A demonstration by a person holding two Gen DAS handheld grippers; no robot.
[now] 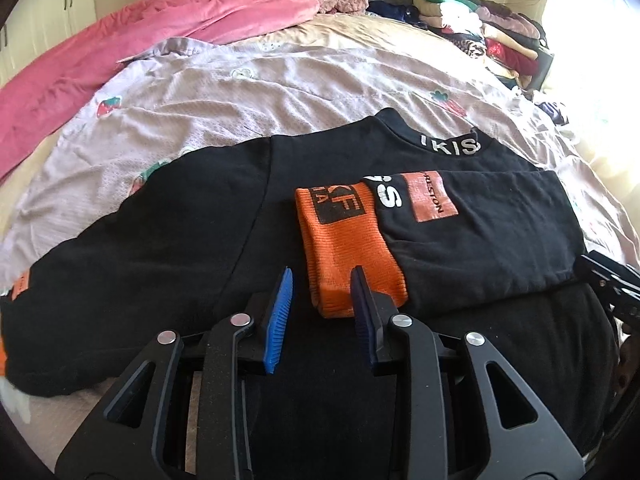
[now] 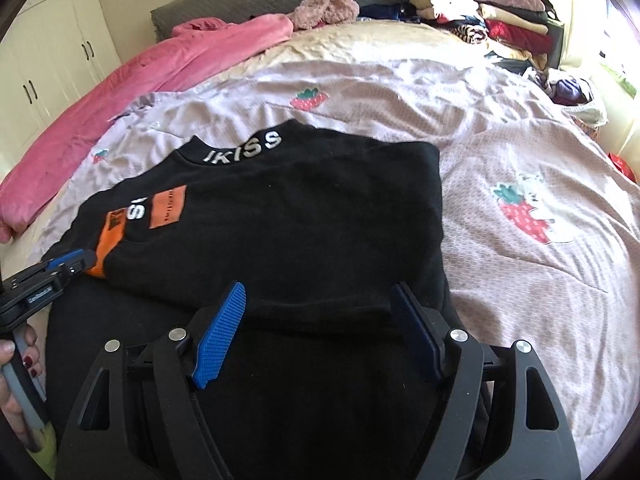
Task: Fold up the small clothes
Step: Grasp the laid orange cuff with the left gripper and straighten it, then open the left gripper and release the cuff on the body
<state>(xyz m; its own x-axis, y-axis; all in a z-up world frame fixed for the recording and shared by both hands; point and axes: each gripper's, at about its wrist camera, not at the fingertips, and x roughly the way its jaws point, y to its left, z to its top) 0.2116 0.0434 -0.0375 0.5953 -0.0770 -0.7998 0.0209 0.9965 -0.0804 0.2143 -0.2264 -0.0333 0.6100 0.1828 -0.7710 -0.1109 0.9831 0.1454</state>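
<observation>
Rt sleeve point(image 1: 472, 240) folded across black top point(image 2: 280, 216) (narrows it); your L gripper point(image 1: 322, 312) and R gripper point(image 2: 320, 332) both gape, empty.

the left gripper point(image 1: 322, 312) is a matte black frame of angular arms with triangular cut-outs, pinned by round silver screws. its jaws carry ribbed pads, one bright blue, the other dark navy in shadow. the right gripper point(image 2: 320, 332) has the same black linkage, silver screw heads and blue ribbed pads. in the right wrist view the left gripper's body bears a small white label, too small to read. the left hand point(image 2: 18, 376) shows bare skin, dark red nail polish and a grey handle.
</observation>
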